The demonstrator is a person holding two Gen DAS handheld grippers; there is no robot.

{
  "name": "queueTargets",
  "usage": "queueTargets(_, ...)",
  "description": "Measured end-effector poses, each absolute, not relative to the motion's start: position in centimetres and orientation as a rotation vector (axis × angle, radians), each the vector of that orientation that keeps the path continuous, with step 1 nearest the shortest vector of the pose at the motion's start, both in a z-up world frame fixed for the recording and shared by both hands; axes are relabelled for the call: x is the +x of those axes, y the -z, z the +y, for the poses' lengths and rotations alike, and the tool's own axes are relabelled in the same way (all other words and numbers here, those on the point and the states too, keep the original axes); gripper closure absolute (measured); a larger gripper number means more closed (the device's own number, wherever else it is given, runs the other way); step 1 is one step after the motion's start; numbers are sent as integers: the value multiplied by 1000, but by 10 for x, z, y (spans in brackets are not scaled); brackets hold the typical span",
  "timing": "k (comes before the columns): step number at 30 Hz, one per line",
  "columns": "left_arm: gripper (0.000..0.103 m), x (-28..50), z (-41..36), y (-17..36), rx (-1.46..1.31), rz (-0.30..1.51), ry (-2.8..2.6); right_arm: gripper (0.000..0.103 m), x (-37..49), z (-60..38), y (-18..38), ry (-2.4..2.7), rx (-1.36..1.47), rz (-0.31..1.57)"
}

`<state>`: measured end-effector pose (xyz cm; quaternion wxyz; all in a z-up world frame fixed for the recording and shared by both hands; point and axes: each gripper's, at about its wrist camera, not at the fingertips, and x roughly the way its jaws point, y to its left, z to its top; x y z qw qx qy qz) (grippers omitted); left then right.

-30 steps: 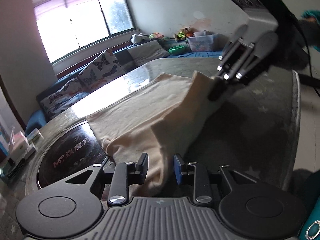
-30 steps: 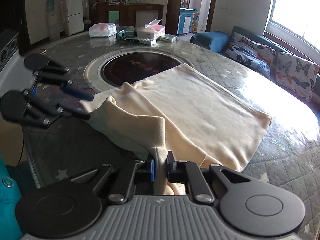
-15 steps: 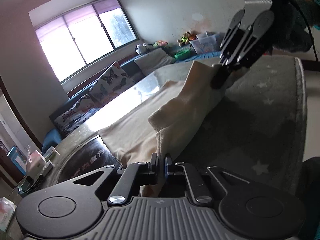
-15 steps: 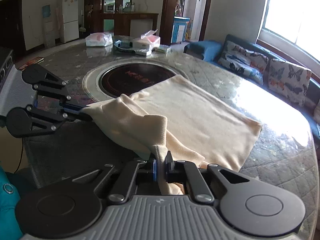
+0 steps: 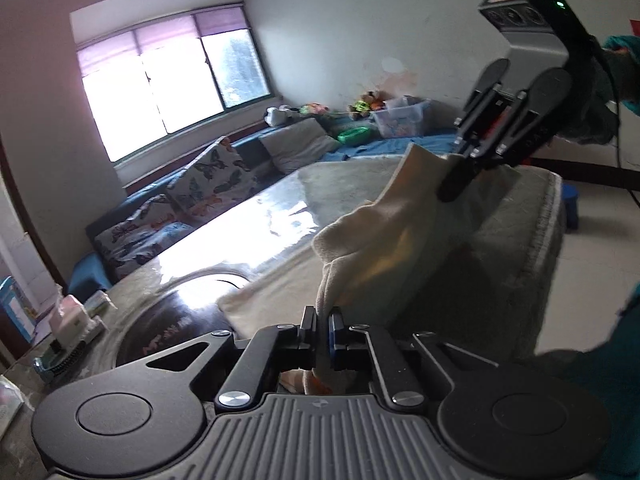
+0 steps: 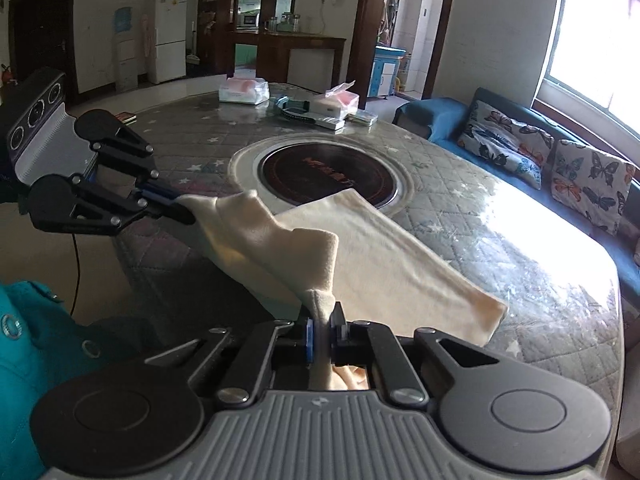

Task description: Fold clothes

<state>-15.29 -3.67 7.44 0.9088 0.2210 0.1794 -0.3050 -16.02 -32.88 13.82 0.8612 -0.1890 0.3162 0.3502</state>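
Tissue packs and a flat grey device sit at the far side of the desk, well apart from the cream garment; nothing lies on the cloth itself. A dark round inset is set into the middle of the desk, and the garment's far corner just overlaps its rim. The left hand-held gripper is clamped on one near corner of the garment, the right hand-held gripper on the other, both corners raised off the desk while the rest lies flat. The quilted grey desk cover is glossy with window glare. Butterfly-print cushions line a blue sofa under the window, and a white fridge stands behind.
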Motion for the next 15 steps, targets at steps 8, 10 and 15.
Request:
queueTargets(8, 97, -67, -58, -73, 408, 427, 500, 99, -92, -331, -144, -675, -365, 665)
queueTargets(10, 97, -40, -65, -69, 384, 459, 465, 99, -70, -332, -142, -661, -352, 672)
queueTargets(15, 96, 13, -83, -54, 375, 510, 410, 99, -21, -329, -123, -604, -338, 705)
